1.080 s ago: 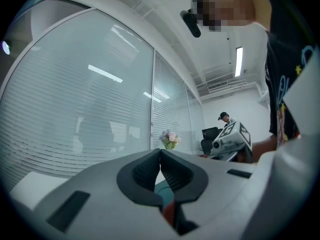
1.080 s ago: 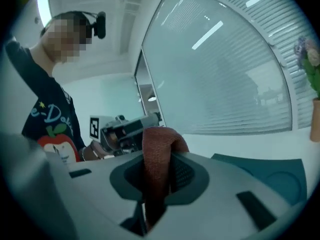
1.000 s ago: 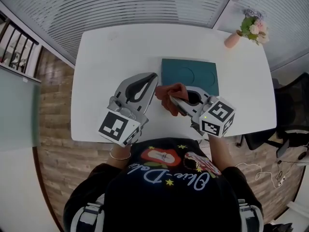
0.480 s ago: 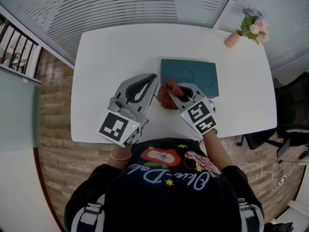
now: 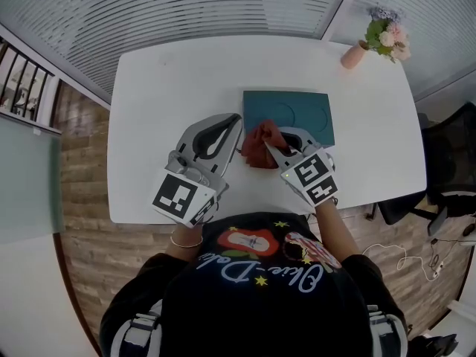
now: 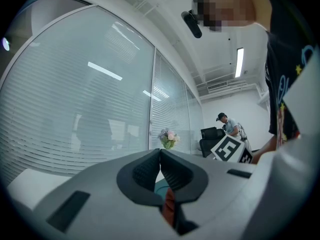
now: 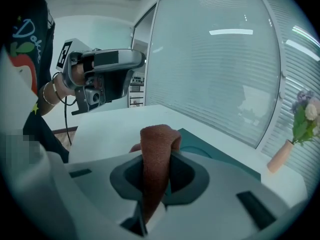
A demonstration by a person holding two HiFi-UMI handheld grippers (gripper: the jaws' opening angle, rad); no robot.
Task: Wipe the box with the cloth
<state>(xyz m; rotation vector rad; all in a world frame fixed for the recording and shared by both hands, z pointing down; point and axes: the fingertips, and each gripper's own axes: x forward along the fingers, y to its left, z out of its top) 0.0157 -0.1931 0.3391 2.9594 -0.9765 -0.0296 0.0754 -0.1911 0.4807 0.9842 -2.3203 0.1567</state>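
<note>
Cloth (image 5: 258,146) pinched in right gripper (image 5: 272,149); jaws clamped on fold, wad bulging past tips. Wad sits at near-left corner of box (image 5: 297,110), partly over table (image 5: 149,80). Rest of box lies ahead and to right of right jaws, long axis crosswise to them. Judgement: next stroke should run forward-right across lid. Left gripper (image 5: 236,120) pressed together, nothing between jaws, just left of box, tips beside cloth. Right one nearer, suited to wipe.
</note>
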